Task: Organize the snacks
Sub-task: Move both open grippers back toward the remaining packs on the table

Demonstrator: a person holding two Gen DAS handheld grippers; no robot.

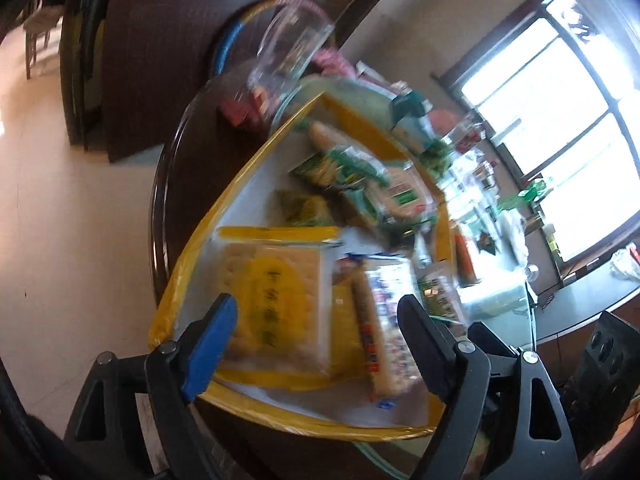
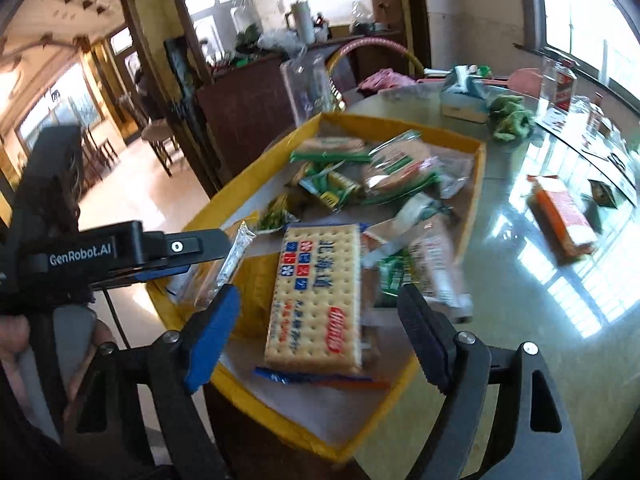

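both views look down at a yellow tray (image 2: pixel 478 160) that stands on a glass-topped table (image 2: pixel 500 280) and is full of snack packets. in the right wrist view the right gripper (image 2: pixel 320 320) hangs over the near end of the tray in the lower centre of the frame, its jaws spread wide with nothing between them; a cracker packet with blue and red squares (image 2: pixel 316 296) lies flat in the tray just beyond the fingertips, not touched by them. behind it, toward the upper centre, lie green-edged packets of bread (image 2: pixel 396 168) in a loose heap. at the left of this frame the left gripper (image 2: pixel 200 256) comes in from the side over the tray's near corner. a separate orange packet (image 2: pixel 560 220) lies on the glass at the right, well apart from the tray, and a tissue box (image 2: pixel 464 96) stands behind the tray. the left wrist view is blurred. there the left gripper (image 1: pixel 316 320) has its jaws wide too and holds nothing; below it in the lower centre lies a clear packet with a yellow oval label (image 1: pixel 276 296), and the cracker packet (image 1: pixel 380 320) lies just beside it to the right. the yellow tray (image 1: pixel 224 208) fills the middle of that frame.
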